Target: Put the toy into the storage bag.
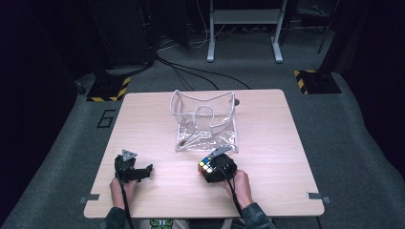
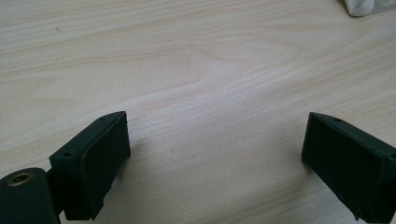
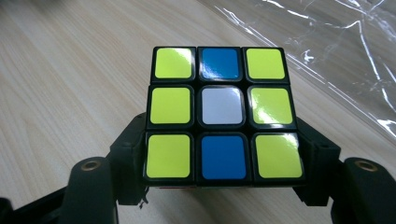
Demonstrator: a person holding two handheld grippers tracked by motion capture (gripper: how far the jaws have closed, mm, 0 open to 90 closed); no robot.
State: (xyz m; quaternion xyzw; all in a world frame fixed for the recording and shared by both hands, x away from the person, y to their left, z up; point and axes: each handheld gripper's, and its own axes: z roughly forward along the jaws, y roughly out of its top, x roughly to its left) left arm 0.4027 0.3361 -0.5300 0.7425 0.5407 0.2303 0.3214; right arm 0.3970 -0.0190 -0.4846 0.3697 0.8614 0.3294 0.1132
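One cube [image 3: 219,114] — one clear bag [image 1: 205,121].

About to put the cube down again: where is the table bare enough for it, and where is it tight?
Bare wood lies between the left tongs and the cube held in the right tongs, along the table's left side beside the clear bag, and on its right side beyond the bag. It is tight directly ahead of the cube, where the bag's near edge lies close.

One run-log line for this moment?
right gripper: shut on puzzle cube | left gripper: open, over table | clear bag: open, beyond cube
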